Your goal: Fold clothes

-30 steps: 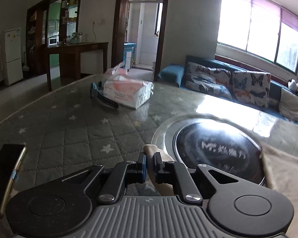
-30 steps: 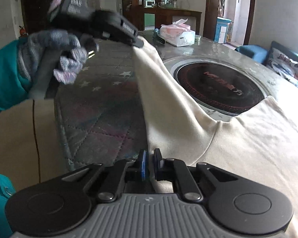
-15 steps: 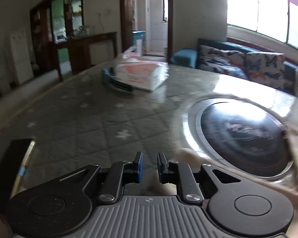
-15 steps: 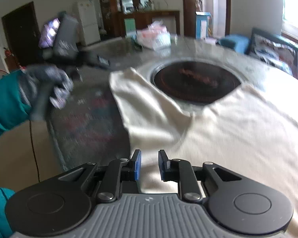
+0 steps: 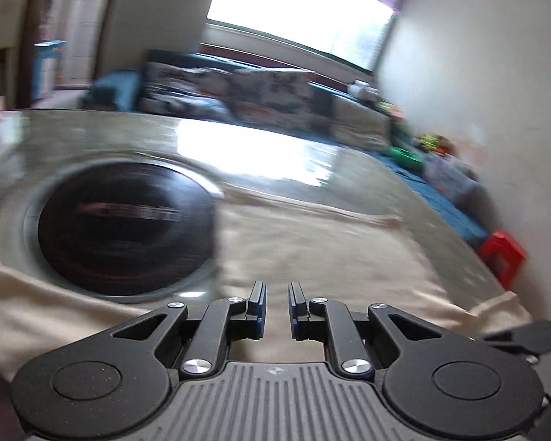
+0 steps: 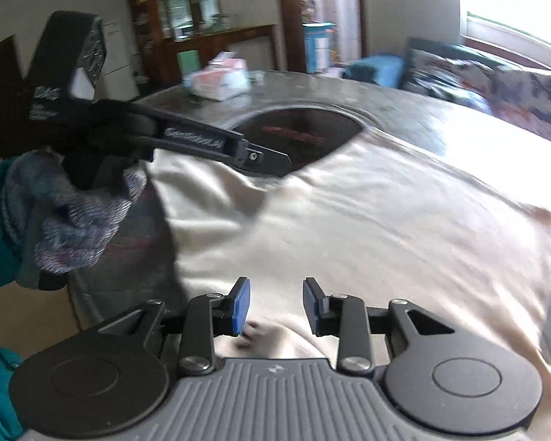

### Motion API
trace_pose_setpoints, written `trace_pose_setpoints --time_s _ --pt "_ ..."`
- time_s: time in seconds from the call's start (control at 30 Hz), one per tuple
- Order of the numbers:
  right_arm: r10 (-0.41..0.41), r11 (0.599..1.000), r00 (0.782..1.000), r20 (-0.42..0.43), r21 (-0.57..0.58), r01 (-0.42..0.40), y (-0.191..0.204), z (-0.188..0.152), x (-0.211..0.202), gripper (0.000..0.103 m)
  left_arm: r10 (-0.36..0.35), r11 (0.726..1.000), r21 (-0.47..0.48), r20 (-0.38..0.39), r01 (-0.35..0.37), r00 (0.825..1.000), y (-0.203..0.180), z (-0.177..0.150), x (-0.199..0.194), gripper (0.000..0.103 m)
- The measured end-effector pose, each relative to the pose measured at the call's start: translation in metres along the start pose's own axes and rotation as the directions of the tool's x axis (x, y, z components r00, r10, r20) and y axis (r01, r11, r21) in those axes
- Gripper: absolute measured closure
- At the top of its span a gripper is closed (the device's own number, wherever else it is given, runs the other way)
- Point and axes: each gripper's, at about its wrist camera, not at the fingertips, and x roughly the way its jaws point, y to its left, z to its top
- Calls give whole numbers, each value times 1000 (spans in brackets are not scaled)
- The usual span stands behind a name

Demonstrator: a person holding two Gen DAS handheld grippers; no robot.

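1. Garment: cream shirt [image 6: 367, 220] lies spread on the round table [image 6: 440, 117], one edge overlapping the dark round hotplate [image 6: 297, 132] set in the table's middle. A sleeve [image 6: 194, 191] runs out toward the table's near-left edge. Cloth looks mostly flat, w/ light wrinkles.
2. Left gripper [image 5: 277, 307]: fingers parted, nothing between them. Hovers over the shirt [image 5: 312, 250] just beside the hotplate [image 5: 125, 228]. View is motion-blurred, so can't tell if the tips touch the cloth.
3. Right gripper [image 6: 275, 307]: fingers wide apart, empty. Sits low over the shirt's near edge. There's a small dark mark on the cloth by its left finger, too blurred to ID.
4. From the right cam, the left gripper [image 6: 272, 156] shows side-on, held in a grey-gloved hand [image 6: 73, 220], tip over the sleeve/hotplate boundary.
5. Step, my read: between grasps. Shirt is laid out and no fold is visible yet.
6. Next move prob needs both grippers to drop onto an edge or sleeve and pinch only the top layer, then lift and carry it across the body. Want both corners level so the crease comes out straight.
7. Risk: cloth over the slick hotplate/glass may slide when pulled.
8. Other: tissue pack [image 6: 218, 81] at the far side, well apart from the shirt.
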Motion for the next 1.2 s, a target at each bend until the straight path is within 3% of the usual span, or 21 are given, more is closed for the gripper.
trace_pose_setpoints --time_s 0.2,0.33,0.6,0.87,1.0,1.2 --pt "-22 999 1000 -22 44 23 -19 -19 -6 68 92 995 -38 -60 -95 994 13 -9 17 91" --pt "-20 998 1000 -3 57 20 -24 -23 -13 67 73 995 -61 -48 -76 996 18 -10 8 90" --pt "-50 995 999 13 87 49 -22 -31 -26 67 96 995 -18 -63 -98 993 7 -10 15 90" --pt "-63 995 998 1 80 63 -14 -49 -43 69 -15 993 119 -68 23 998 -39 -29 -6 90" --pt "-69 996 998 5 55 68 -6 -56 -48 69 -55 975 209 -83 72 995 -65 -44 -8 90" --pt "-65 991 998 22 117 62 -10 -65 -55 69 -86 949 291 -118 117 989 -87 -62 0 90"
